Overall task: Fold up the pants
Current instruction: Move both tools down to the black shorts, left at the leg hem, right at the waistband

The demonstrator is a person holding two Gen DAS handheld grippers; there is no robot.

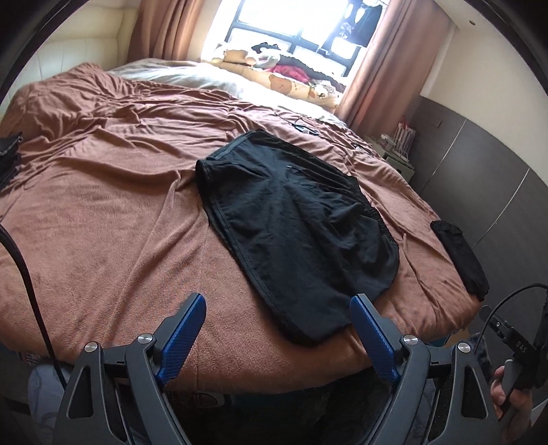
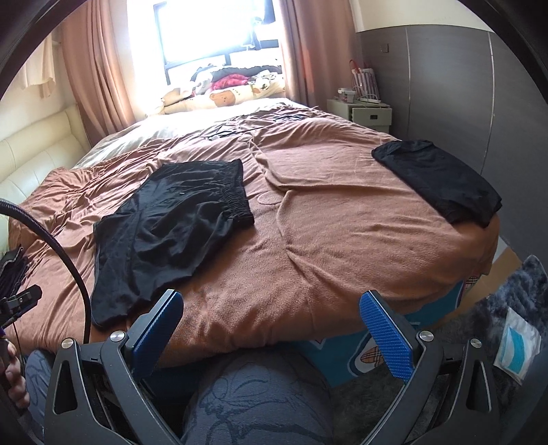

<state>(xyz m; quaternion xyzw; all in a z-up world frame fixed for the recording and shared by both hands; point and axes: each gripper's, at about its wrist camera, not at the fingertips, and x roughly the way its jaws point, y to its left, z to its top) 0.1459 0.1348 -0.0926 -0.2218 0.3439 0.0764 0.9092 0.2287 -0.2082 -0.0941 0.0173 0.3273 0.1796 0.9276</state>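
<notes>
A: A bedroom in daylight: a bed [image 1: 102,212] under a rumpled brown blanket, pink curtains [image 2: 99,68] drawn back from a bright window [image 2: 205,30] at its far end. What lies on it?

B: Black pants [image 1: 298,219], spread flat and creased, near the bed's front edge; the elastic waistband [image 2: 236,191] points toward the window, and one leg hem reaches almost to the front edge. In the right wrist view they sit left of the bed's middle [image 2: 164,226].

A: And the grippers?

B: Both hover at the front edge, holding nothing. The left gripper [image 1: 277,308] has its blue-padded fingers [image 1: 185,328] spread wide, the pants' near hem lying between and beyond them, not touched. The right gripper [image 2: 270,304] is equally wide apart, over bare blanket, just right of the pants.

A: Anything else?

B: A second dark garment, folded [image 2: 438,181], rests at the bed's right edge, well apart from the pants. A bear-print quilt [image 2: 226,97] and heaped clothes lie by the window, a small white bedside cabinet [image 2: 363,113] stands beside the grey wall panels [image 2: 445,85], and the person's patterned knee [image 2: 260,400] shows below the right gripper.
</notes>
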